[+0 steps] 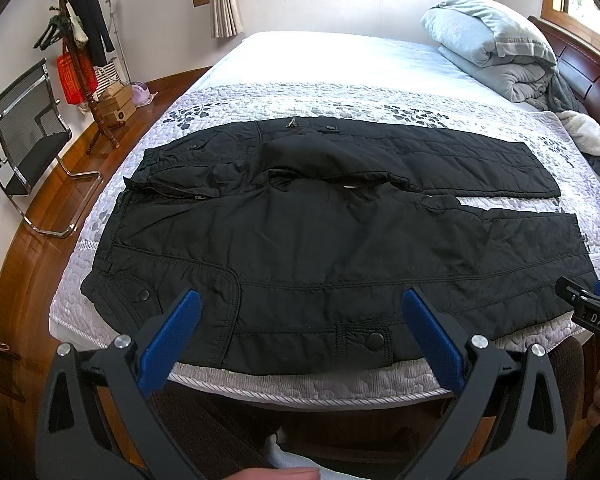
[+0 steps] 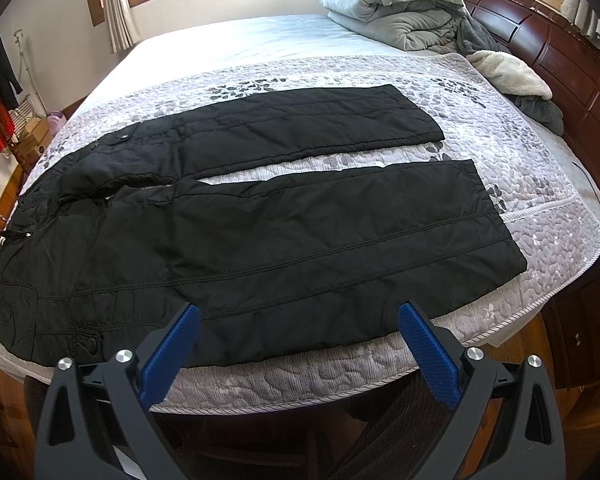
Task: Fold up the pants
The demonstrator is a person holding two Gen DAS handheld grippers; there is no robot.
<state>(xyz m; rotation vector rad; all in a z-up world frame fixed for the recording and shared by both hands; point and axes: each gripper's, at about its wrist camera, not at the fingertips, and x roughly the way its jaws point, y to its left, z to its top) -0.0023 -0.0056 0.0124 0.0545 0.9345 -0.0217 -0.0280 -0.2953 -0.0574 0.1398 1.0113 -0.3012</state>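
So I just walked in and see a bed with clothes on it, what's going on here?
A person holding a two-finger gripper in each hand is about to fold a pair of black pants. The pants lie spread flat on the quilted bed cover, waist to the left, both legs side by side with a gap between them. The left gripper and right gripper both hover open over the pants' near edge, holding nothing. No fold has been made yet.
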